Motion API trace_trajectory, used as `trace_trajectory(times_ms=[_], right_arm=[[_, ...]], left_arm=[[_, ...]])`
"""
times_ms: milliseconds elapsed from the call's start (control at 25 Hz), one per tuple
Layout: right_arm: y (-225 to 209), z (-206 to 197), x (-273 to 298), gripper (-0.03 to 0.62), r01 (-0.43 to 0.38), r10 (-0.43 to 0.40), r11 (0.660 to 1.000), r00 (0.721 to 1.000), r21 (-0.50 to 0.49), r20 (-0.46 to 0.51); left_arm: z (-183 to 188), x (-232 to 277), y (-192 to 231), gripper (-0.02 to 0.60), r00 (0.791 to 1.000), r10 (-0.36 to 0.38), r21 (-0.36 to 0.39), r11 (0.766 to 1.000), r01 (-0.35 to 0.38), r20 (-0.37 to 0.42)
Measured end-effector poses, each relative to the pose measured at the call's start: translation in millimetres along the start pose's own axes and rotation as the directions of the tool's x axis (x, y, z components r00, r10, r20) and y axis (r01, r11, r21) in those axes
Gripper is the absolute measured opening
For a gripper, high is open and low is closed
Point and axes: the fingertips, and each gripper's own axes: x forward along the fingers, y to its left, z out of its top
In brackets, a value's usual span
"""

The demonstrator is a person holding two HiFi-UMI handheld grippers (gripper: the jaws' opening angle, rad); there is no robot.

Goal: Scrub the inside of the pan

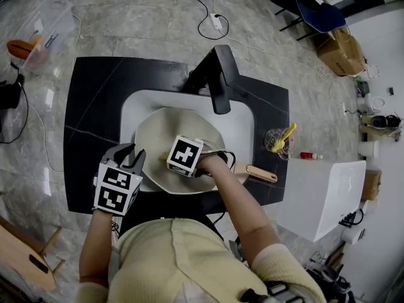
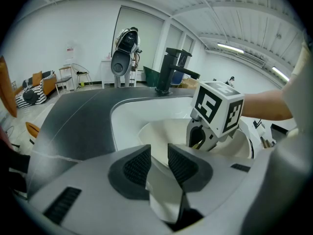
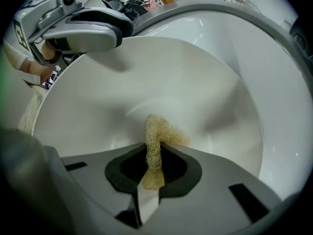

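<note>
Jaws: right gripper [image 3: 154, 163] is clamped on a scrub pad [image 3: 159, 133], w/ the pad's free end pushed flat against the inner wall of the pan [image 3: 195, 82]. Left gripper [image 2: 159, 163] is nipped onto the pan's near rim, prob to stop it sliding or spinning under scrub load. Pan sits in the sink [image 1: 246, 131] below the faucet [image 1: 218, 81], handle [image 1: 262, 173] sticking out right over the counter [image 1: 95, 106]. Scrub step is live, IMO. Main risk is the rim grip slipping.

Cream pan [image 1: 158, 131], rim nipped between left gripper [image 2: 159, 161] jaws; tan mesh scrubber [image 3: 161, 131] pinched in right gripper [image 3: 152, 156], pressed on pan's inner wall
</note>
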Motion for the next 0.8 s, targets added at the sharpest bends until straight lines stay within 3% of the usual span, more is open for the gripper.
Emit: trace_trajectory(times_ms=[400,640,800], right_arm=[[-15,8,6,0.063,0.091,-0.091,0.996,0.995,-0.004,0.032],[-29,9,12,0.060,0.205,-0.204,0.979,0.978,-0.002,0.038],[-30,7,6,0.060,0.237,-0.237,0.971,0.970,0.021,0.051]], left_arm=[[-2,2,0,0.110,1.000,-0.001,-0.002,1.000,0.001,-0.010],[-3,0,-1,0.109,1.000,-0.001,0.007,1.000,0.001,-0.006],[-3,-1,-2,0.109,1.000,0.001,0.008,1.000,-0.001,-0.008]])
